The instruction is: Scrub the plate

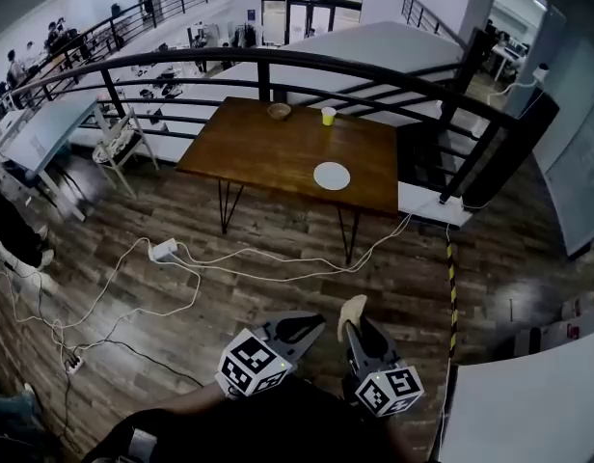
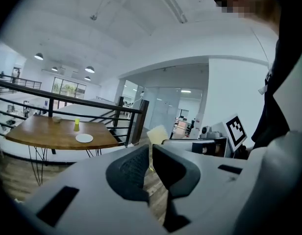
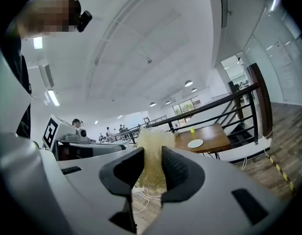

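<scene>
Worktop (image 1: 268, 148) stood well apart; plate (image 1: 332, 176) judged unscrubbed. Right gripper (image 1: 360, 324) clamped sponge (image 3: 152, 155); left gripper (image 1: 302, 328) nearly closed, empty.

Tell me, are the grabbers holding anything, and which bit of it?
The right gripper holds a yellowish sponge, pinched by its lower part, and its top sticks out past the jaws. The left gripper holds nothing.

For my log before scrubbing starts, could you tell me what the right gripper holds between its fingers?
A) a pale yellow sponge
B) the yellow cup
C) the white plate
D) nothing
A: in the right gripper view, the right gripper has its fingers closed on a pale, porous sponge, while the plate and cup sit on the far table.
</scene>
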A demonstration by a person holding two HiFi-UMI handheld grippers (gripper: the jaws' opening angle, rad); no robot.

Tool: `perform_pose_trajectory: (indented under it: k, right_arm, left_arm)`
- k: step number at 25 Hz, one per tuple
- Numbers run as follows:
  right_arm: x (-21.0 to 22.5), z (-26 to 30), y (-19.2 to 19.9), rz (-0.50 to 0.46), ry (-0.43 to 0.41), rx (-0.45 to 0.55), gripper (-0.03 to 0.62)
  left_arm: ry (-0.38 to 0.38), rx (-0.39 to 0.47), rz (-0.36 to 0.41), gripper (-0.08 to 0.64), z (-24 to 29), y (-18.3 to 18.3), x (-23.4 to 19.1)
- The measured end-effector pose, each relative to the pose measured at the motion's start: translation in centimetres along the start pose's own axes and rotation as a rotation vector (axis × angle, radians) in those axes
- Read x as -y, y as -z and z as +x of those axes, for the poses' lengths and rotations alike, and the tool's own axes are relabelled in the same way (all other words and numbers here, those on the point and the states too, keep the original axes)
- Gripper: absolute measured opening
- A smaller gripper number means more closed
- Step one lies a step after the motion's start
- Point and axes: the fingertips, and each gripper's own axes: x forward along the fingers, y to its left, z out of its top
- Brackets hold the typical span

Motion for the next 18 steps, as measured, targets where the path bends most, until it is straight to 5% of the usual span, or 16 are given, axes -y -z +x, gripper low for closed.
perform_pose_trajectory:
  k: [12,18]
  right_arm:
    - [-0.5,-0.2,3.2,0.106,-0.024,-0.038,0.12]
    - [1.1,4.0,2.7,0.131,0.032,-0.058,0.12]
  left_arm:
    - [-0.067,-0.005,-0.101,0.034,-2.5,3.5,-0.6]
    - [-0.023,-0.025,-0.116,0.034,-0.7,2.9,-4.9]
